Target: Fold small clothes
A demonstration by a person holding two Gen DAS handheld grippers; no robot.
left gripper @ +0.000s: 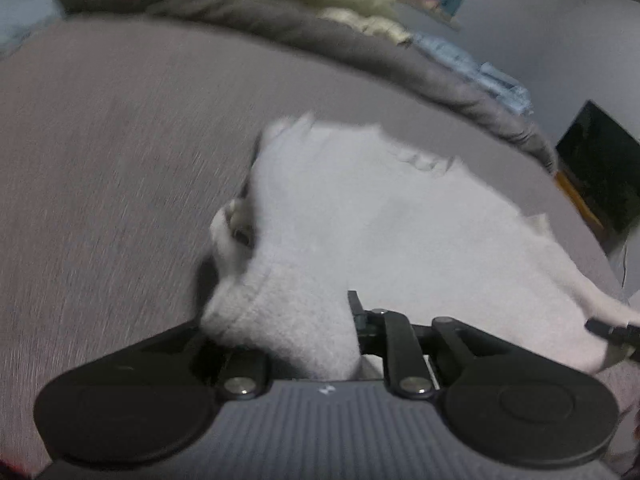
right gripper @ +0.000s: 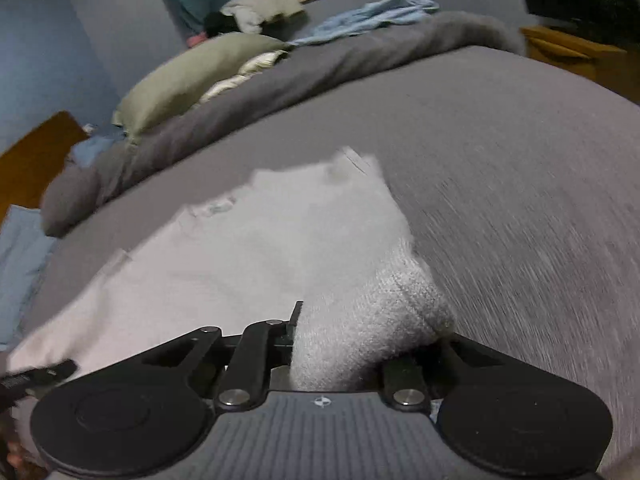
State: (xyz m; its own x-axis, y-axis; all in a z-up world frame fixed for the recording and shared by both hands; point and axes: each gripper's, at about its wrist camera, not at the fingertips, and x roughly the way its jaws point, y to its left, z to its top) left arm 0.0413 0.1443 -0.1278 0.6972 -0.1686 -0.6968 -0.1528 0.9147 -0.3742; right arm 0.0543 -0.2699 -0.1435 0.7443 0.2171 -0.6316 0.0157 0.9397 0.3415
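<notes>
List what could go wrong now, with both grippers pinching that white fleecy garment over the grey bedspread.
1. The left gripper and right gripper each hold only a bunched corner of the white fleecy garment; a corner might slip free.
2. The far edge still lies on the grey bedspread, so it may drag and crease.
3. Both views are blurred, so alignment could be off.

Pretty clearly a bedroom at home — a big bed with a grey cover, and behind it an olive pillow, rumpled grey duvet and loose clothes.
</notes>
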